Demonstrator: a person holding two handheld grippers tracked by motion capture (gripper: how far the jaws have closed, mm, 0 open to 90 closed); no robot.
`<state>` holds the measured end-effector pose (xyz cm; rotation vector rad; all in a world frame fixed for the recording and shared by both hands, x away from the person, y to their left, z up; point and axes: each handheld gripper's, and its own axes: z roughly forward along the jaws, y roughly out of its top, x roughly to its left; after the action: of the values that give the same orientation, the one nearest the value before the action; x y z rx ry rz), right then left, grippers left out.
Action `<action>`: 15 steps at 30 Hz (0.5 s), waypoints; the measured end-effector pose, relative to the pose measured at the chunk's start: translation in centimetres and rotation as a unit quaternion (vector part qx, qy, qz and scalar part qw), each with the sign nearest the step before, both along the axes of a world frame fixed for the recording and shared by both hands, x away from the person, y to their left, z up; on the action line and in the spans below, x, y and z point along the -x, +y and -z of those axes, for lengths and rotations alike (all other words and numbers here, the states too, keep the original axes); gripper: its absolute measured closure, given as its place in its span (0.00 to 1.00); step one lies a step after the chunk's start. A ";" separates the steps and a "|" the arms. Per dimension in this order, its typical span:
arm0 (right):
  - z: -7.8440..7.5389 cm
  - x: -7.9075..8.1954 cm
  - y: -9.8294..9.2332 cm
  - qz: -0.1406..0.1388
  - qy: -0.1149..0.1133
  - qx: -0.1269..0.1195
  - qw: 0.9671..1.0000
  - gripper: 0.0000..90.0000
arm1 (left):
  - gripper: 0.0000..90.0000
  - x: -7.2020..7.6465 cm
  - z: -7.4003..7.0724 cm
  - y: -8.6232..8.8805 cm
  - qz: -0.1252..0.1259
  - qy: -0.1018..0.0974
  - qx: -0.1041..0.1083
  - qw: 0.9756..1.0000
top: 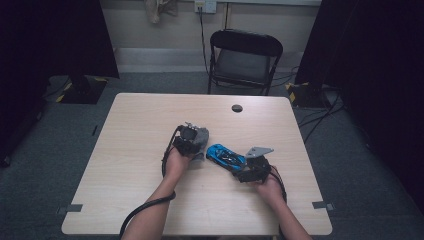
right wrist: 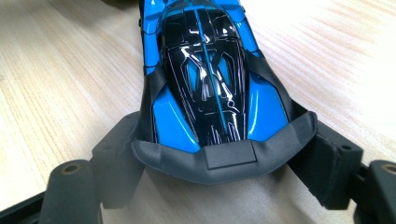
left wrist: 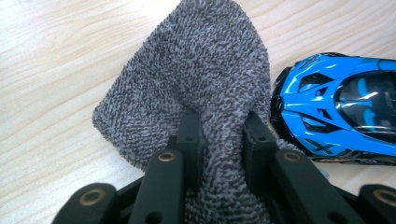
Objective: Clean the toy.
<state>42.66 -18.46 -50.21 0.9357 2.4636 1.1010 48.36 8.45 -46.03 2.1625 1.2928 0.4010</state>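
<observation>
A: Entry. Left tongs [left wrist: 219,135] pinched tight on a grey terry-cloth rag [left wrist: 196,79]; cloth bunches between the jaws and fans out beyond them over the pale wood-grain surface [top: 150,125].

B: Right tongs [right wrist: 219,154]?

A: Spread wide and clamped on the tail end of a glossy blue-and-black toy sports car [right wrist: 205,70], one jaw on each flank. From above, the car [top: 226,156] sits near the middle of the surface, the rag [top: 200,136] just beside it at its 10 o'clock, the right tongs at its 4 o'clock.

B: Step in hand?

A: Judged: wiping the car. It is braced, rag just beside its nose; whether they touch I cannot tell.

B: Next move calls for?

A: Likely sweeping the rag toward 4 o'clock across the bodywork, light pressure, right grip steady so the car does not roll.
</observation>
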 end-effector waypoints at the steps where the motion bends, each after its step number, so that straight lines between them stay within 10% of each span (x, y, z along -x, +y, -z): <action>1: 0.0 0.0 0.0 0.000 0.000 0.000 1.000 0.27 | 0.81 0.0 -0.1 0.0 -0.002 -0.002 0.003 1.000; 15: 0.0 0.0 0.0 0.000 0.000 0.000 1.000 0.27 | 0.81 1.7 -1.9 -3.7 0.066 -0.019 0.030 0.997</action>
<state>42.66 -18.46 -50.20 0.9357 2.4643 1.1005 46.67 4.71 -44.10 2.1650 1.1205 0.3444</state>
